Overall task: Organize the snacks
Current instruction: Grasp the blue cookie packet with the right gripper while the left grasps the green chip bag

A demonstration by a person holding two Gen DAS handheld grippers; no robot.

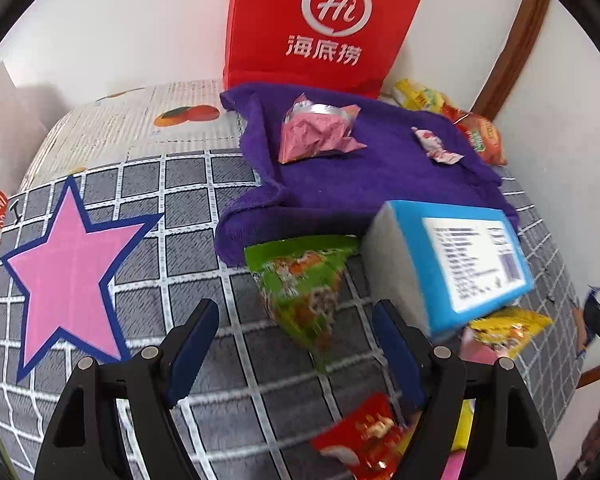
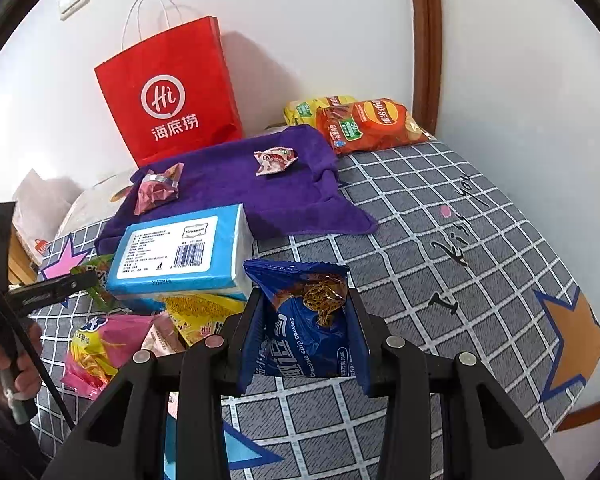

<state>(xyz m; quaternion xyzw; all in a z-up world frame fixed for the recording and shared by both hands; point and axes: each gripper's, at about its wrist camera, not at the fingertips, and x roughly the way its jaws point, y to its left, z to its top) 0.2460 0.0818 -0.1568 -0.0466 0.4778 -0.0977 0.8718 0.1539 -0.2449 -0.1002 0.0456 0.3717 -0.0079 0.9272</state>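
My right gripper [image 2: 306, 304] is shut on a blue chocolate chip cookie packet [image 2: 306, 320], held above the checked cloth. My left gripper [image 1: 296, 320] is open and empty, with a green snack packet [image 1: 304, 280] lying between and just beyond its fingertips. A purple towel [image 1: 360, 184] [image 2: 260, 188] holds a pink packet [image 1: 320, 136] [image 2: 158, 192] and a small wrapped sweet [image 1: 438, 148] [image 2: 274, 162]. A blue tissue pack [image 1: 456, 264] [image 2: 180, 254] rests on a pile of snacks. A red packet [image 1: 364, 436] lies near my left gripper.
A red paper bag [image 2: 172, 92] [image 1: 324, 20] stands against the wall behind the towel. Chip bags, orange [image 2: 368, 124] and yellow [image 2: 312, 108], lie at the back corner. Yellow and pink snack packets [image 2: 112, 340] lie under and left of the tissue pack. The bed edge is at right.
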